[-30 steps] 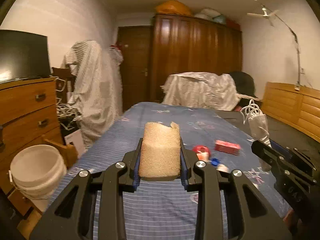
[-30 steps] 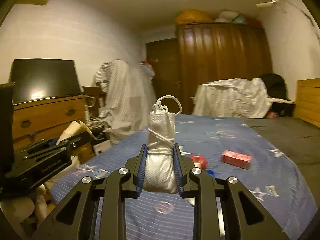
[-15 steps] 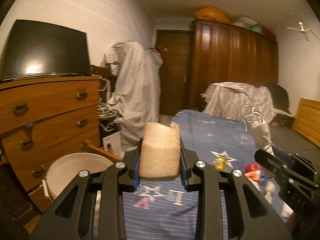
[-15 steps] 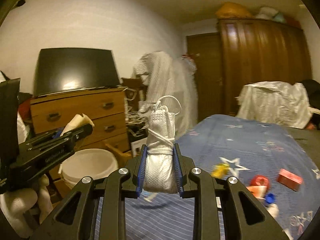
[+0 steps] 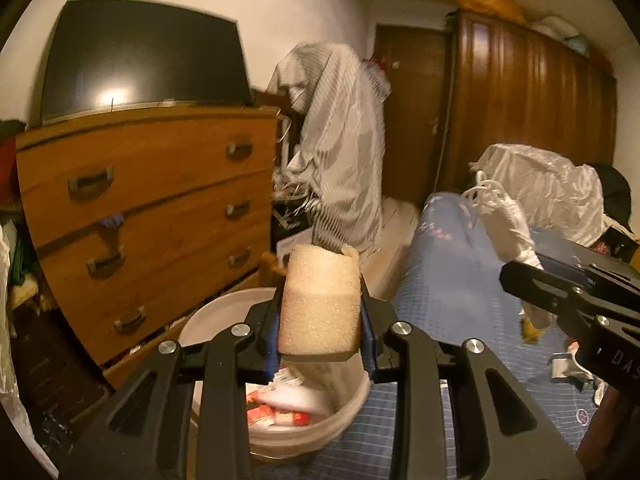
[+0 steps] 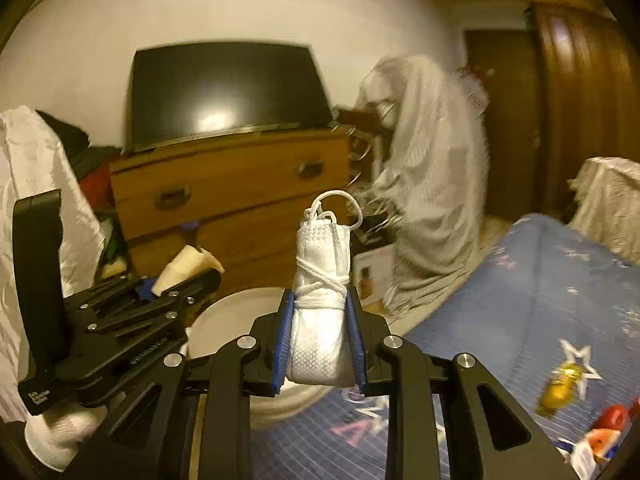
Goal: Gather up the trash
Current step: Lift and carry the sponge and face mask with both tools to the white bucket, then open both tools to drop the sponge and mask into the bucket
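- Two grippers, both loaded, near a white bucket (image 5: pixel 224 312) beside the bed (image 5: pixel 452 280).
- Left gripper (image 5: pixel 320 320): jaws clamped tight on a tan foam block (image 5: pixel 320 300), which stands upright between the blue pads and sticks out past the tips.
- Left wrist view: foam sits over the bucket's opening; bucket holds red-and-white wrappers (image 5: pixel 280 404), blurred.
- Right gripper (image 6: pixel 319 344): jaws closed on a rolled white mask (image 6: pixel 322 304) tied with its own ear loops; loops stick up above the roll.
- Right wrist view: mask is in front of the bucket (image 6: pixel 224 320) rim, at the bed (image 6: pixel 540 300) edge.
- Each gripper shows in the other's camera: the right one at the right edge of the left view, the left one at lower left of the right view.
- More trash on the blue starred bedspread: yellow piece (image 6: pixel 562 388), red cap (image 6: pixel 610 416), small bits near it, too blurred to name.
- Bucket stands on the floor by a wooden dresser (image 5: pixel 152 200) with a dark TV (image 5: pixel 148 56) on top.
- Striped cloth (image 5: pixel 340 140) hangs over something past the dresser; wardrobe (image 5: pixel 520 112) behind.
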`<state>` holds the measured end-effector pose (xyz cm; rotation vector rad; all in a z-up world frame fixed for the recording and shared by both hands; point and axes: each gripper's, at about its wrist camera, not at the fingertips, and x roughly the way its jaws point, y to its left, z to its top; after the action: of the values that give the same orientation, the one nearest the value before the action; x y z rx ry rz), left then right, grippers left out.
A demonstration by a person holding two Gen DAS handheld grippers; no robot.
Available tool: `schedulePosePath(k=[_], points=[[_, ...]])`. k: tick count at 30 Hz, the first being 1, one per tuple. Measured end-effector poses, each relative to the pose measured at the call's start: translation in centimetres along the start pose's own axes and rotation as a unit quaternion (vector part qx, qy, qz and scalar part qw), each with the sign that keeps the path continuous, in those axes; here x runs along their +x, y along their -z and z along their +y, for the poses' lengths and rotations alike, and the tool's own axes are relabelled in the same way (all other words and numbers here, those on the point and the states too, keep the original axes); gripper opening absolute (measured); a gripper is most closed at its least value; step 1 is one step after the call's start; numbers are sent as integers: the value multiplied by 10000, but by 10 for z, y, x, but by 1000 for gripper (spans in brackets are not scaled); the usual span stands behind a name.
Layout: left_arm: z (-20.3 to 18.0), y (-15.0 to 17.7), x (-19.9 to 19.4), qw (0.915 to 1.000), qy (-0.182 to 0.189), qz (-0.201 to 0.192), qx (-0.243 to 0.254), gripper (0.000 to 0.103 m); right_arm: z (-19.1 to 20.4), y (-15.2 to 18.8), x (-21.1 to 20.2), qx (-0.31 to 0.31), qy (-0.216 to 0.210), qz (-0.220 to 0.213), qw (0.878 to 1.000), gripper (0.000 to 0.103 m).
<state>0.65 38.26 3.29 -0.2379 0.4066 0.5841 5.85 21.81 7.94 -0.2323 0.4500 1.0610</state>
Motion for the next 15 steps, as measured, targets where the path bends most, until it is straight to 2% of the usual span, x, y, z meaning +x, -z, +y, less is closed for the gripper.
schedulePosePath(k=[4,8,15], points=[[23,0,23,9993,-59,348,-95,29,7,-13,62,36,-328,710,9969,27],[41,2,49,9977,-112,657,-157,29,9,-15,123,80,-511,1448,9881,27],[68,13,96,9912,-111,1292,-270,29,8,-2,189,129,-645,2193,9734,27]])
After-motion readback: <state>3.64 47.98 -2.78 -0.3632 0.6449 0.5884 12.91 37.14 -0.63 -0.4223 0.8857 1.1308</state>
